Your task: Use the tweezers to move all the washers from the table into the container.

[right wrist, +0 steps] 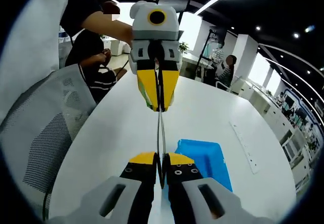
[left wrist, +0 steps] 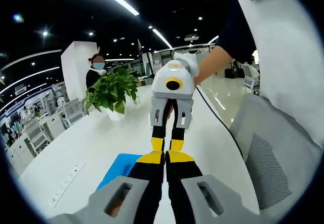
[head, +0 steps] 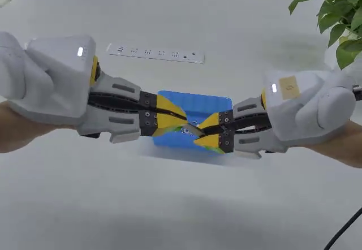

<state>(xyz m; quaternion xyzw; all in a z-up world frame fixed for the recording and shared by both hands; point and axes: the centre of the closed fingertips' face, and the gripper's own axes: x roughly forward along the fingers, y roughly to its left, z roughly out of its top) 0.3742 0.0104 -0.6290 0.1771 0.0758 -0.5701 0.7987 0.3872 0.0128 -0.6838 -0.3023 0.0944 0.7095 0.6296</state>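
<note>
Tweezers (right wrist: 161, 127) are right in the thick of it: a thin metal strip bridging the two grippers, held in the air above the table (head: 181, 205). The right gripper (right wrist: 161, 159) has its jaws pressed together on the near end. The left gripper (right wrist: 161, 108), facing it head-on, has its yellow jaws closed on the far end. So both are clamped on the same tool, tip to tip.

From the head view, the left gripper (head: 181, 116) comes in from the left and the right gripper (head: 203, 132) from the right. They meet directly over the blue container (head: 195, 104), with the tweezers (head: 193, 126) a small silvery glint between them. The container sits flat on the white table, with a white power strip (head: 155, 53) well beyond it and a green plant (head: 334, 18) at the far right corner.

In the left gripper view, the left gripper (left wrist: 164, 157) shows its jaws together. The right gripper (left wrist: 166, 145) is just ahead of them, and the container (left wrist: 119, 167) lies below to the left.
</note>
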